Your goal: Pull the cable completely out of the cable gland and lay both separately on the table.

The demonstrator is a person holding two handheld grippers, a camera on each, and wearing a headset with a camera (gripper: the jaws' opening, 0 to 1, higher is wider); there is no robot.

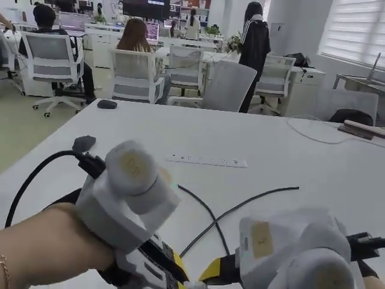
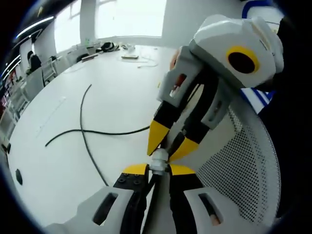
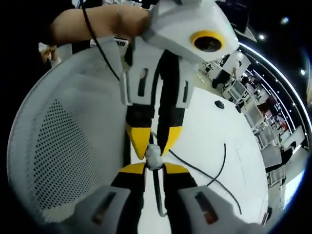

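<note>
Left gripper (image 2: 158, 169): fingers clenched on small white plastic cable gland (image 2: 159, 162).
Right gripper (image 3: 153, 168): fingers clenched there too.
Progress: thin black cable (image 3: 159, 195) still threaded; neither laid on white table (image 1: 271, 150).

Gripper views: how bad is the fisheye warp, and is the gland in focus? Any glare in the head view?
Left gripper view: white table bows strongly, windows blown out, small white cable gland sharp. Right gripper view: same warp, gland sharp. Head view: even light, blinds bright but no harsh glare, close foreground slightly soft, thin black cable crisp.
</note>
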